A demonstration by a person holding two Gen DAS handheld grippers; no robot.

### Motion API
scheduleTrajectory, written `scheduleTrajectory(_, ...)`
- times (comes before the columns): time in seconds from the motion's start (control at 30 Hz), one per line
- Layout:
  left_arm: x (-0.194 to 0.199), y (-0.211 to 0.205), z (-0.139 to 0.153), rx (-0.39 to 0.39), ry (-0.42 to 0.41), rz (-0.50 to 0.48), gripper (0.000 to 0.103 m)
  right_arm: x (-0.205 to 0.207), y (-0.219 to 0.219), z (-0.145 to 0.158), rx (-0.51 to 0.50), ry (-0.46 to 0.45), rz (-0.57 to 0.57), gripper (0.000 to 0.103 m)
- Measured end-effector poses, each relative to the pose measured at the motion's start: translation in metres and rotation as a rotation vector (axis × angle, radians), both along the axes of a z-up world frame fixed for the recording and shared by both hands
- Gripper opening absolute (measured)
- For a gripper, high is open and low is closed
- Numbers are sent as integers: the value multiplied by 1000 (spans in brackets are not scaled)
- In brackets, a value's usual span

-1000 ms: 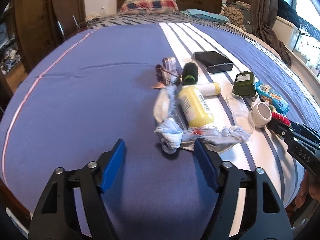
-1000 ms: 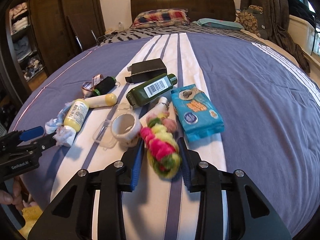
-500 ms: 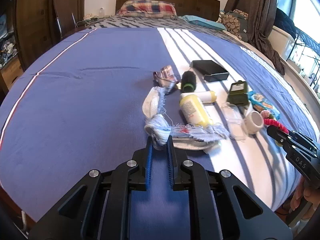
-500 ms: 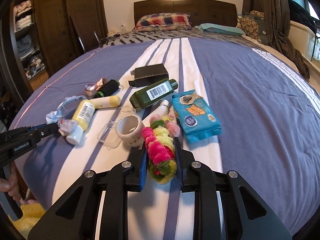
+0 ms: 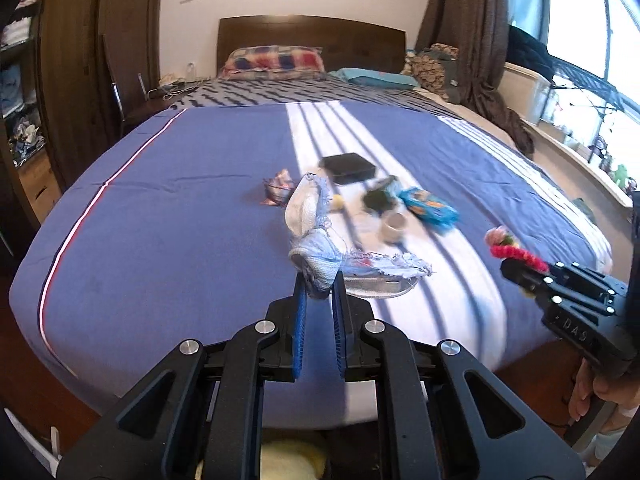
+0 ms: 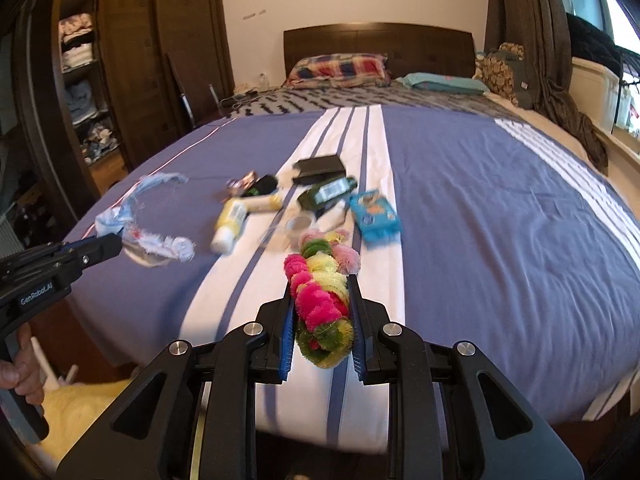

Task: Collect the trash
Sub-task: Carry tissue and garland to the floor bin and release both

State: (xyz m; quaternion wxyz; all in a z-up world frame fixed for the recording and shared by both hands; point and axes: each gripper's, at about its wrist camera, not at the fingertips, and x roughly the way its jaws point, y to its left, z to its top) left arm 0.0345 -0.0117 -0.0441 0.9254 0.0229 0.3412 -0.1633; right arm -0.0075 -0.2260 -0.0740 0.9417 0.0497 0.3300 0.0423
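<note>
As we look along the left gripper (image 5: 319, 294), a bed (image 5: 168, 216) with a blue cover and white stripes fills the room, a dark headboard (image 5: 312, 38) and a checked pillow (image 5: 274, 62) at its far end, curtains (image 5: 472, 40) and a bright window to the right. Our blue fingers (image 5: 299, 320), having just closed, pinch a frayed pale-blue rag (image 5: 320, 256); it hangs clear above the cover, one limb running away from us toward the headboard, the other trailing right with red-flecked, ragged edges. At the right edge we see the right gripper (image 5: 520, 270) with a hand (image 5: 600, 394) on its handle.

From the right wrist we see the same bed, with a wardrobe (image 6: 120, 60) at left. These fingers (image 6: 286, 336), also just closed, squeeze a fluffy pompom string (image 6: 320, 300) of pink, yellow and green, its long axis pointing away from us, lifted above the white stripe. Behind it on the cover lie a yellow bottle (image 6: 230, 224), a green bottle (image 6: 326, 194), a black box (image 6: 318, 168) and a blue packet (image 6: 374, 216), blurred.
</note>
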Motion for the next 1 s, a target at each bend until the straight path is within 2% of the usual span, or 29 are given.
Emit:
scheduleTrajectory(0.2,-42,-6,-15,19,40,-27,11,-47,1,-19,-8,86,29,24)
scheduleTrajectory(0.47,-76,-16,-65,14,194,-89,11,-75,14,-63,3,216,63,24)
scheduleTrajectory(0.57,-85,-24,-92,31,272,-117,11,-76,15,-80,35,275,73,24)
scheduleTrajectory(0.87,-75,-40,-158,61,486,-161,11,-65,15,-138,119,459,78,24)
scheduleTrajectory(1.0,-67,-47,-181,72,558,-174,11,-59,18,-158,121,509,68,25)
